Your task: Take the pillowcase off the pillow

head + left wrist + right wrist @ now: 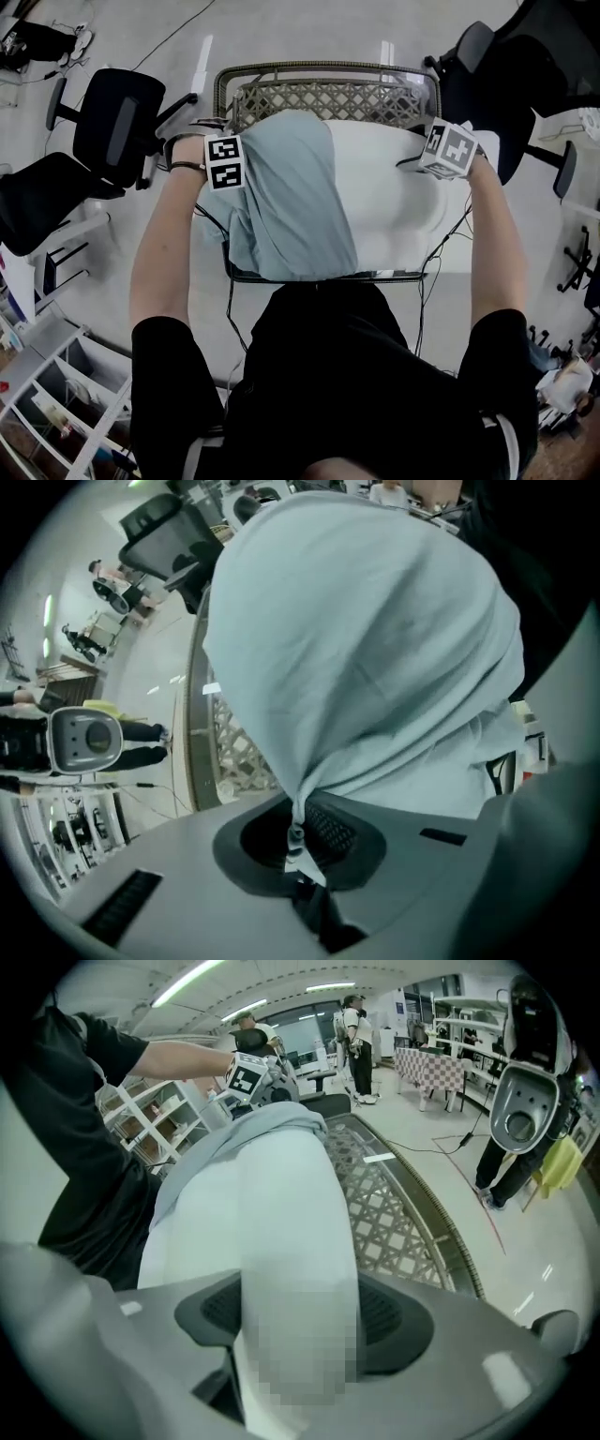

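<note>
A pale floor (281, 37) dotted with black office chairs (117, 122) surrounds a woven chair (328, 98) that carries the work. At the seat's left edge the left claw (298, 844) is clenched on a pinched fold of the light blue pillowcase (281, 206), which covers the left half of the white pillow (394, 202). At the right edge the right claw (298, 1330) grasps the pillow's bare end, its jaws pressed against either side.

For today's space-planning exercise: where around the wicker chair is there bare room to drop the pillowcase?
Free: floor beyond the back of the wicker chair, between the left office chair and right office chair. Crowded: on the chair, pillow and pillowcase fill it; cables hang below.
</note>
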`<state>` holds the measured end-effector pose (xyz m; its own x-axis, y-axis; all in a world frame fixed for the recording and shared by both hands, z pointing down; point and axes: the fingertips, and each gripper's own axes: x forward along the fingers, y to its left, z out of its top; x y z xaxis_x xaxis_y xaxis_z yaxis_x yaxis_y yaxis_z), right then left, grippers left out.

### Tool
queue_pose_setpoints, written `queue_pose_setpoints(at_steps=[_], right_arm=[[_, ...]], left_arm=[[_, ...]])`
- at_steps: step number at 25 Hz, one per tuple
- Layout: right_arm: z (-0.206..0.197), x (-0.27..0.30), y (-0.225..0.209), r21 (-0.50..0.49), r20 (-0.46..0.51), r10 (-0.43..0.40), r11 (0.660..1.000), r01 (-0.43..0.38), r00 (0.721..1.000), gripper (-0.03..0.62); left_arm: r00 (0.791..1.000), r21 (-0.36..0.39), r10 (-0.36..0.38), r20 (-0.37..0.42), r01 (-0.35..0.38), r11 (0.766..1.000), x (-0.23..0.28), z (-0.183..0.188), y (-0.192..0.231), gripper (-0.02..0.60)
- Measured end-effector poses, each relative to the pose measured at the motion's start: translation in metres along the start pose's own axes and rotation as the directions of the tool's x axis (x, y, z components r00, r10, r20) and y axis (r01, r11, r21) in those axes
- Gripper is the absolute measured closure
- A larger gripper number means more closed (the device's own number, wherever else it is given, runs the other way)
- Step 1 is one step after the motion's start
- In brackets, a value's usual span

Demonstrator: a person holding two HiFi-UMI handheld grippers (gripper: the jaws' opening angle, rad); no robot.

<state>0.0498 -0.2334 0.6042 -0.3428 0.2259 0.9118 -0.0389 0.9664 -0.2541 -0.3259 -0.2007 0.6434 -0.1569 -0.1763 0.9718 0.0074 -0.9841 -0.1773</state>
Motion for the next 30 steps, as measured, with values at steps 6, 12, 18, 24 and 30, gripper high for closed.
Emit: queue_pose_setpoints(at_steps=[6,12,18,24,30], right_arm=[[0.003,0.0,-0.032,0.024,-0.014,-0.01,1.0,0.01,1.0,0.268],[0.009,0.003,-0.051,0.004,-0.115,-0.184,0.983,0.186,0.976,0.187],[0.031,-0.024,-0.02,0.052,-0.009,-0.365,0.929,0.365,0.931,0.183],[0.042,-0.006,0.079,-0.003,0.041,-0.36,0.933,0.361,0.932,0.183],[0.026,0.019,0.171,0.027,0.045,-0.334,0.942,0.333,0.941,0.182]], left_arm=[[0.996,-0.107,-0.02,0.089,0.03,0.994,-0.023,-0.036,-0.009,0.572],[0.983,-0.259,0.049,0.178,-0.002,0.966,-0.028,-0.003,-0.012,0.554],[0.947,-0.319,0.082,0.312,0.023,0.948,-0.056,0.026,-0.05,0.475],[0.92,-0.333,0.103,0.379,0.031,0.942,-0.079,0.031,-0.106,0.466],[0.879,-0.296,0.066,0.472,0.088,0.951,-0.104,0.06,-0.177,0.446]])
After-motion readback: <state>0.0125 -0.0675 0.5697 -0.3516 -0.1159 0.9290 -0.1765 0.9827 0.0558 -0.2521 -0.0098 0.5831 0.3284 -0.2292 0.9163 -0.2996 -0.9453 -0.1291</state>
